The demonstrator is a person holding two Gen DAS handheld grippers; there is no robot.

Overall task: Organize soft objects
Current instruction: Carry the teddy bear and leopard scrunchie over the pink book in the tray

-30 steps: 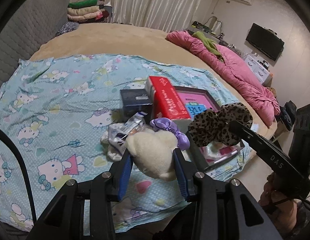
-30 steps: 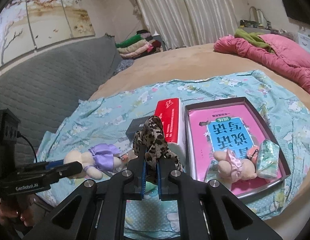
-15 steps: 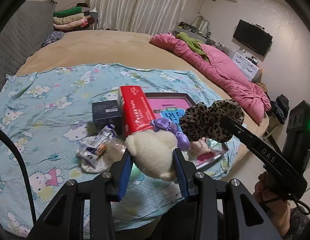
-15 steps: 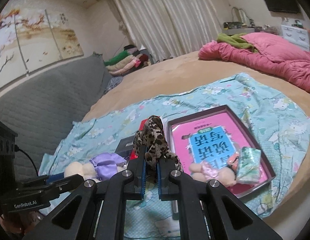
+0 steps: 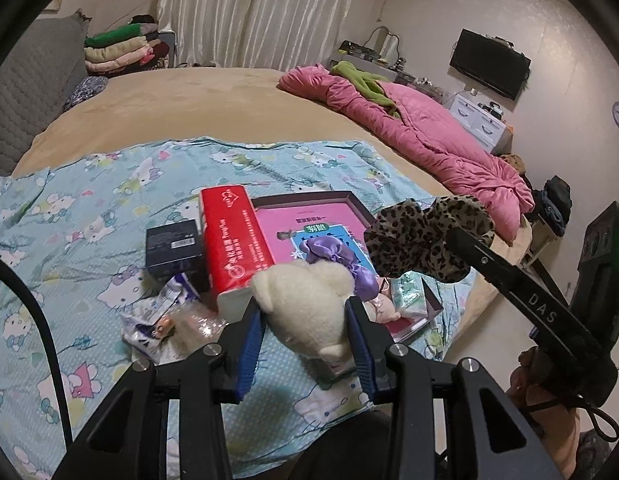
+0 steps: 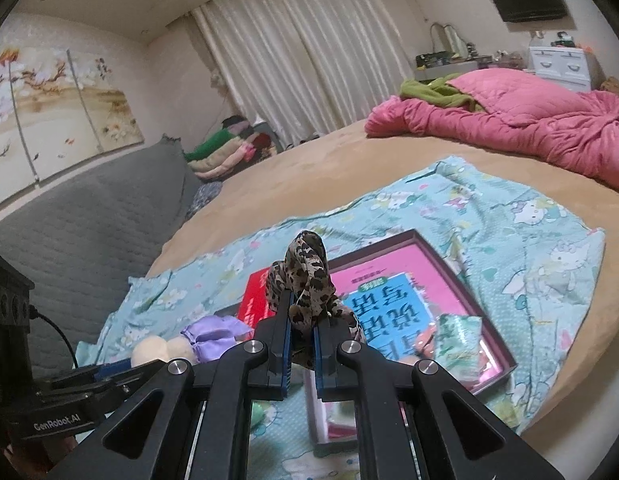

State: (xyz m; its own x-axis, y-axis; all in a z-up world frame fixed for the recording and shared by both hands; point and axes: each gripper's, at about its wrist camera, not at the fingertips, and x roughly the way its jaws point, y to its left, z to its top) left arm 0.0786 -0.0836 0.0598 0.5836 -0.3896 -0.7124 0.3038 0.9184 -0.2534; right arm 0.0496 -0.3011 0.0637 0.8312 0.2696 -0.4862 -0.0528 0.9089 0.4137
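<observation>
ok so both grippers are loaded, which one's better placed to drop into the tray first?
Right, probably. The right gripper, shut on the leopard scrunchie, points over the tray. The left gripper, holding the cream plush toy, sits nearer the red box.

A home bedroom: large bed point(image 5: 181, 112), pink quilt point(image 5: 421, 132), curtains point(image 5: 249, 12), wall television point(image 5: 489, 62).

"DAS" stands on the right gripper point(image 5: 453, 240) arm; "GenRobot.AI" on the left gripper point(image 6: 109, 372) body. Chinese characters mark the book point(image 6: 393, 300).
</observation>
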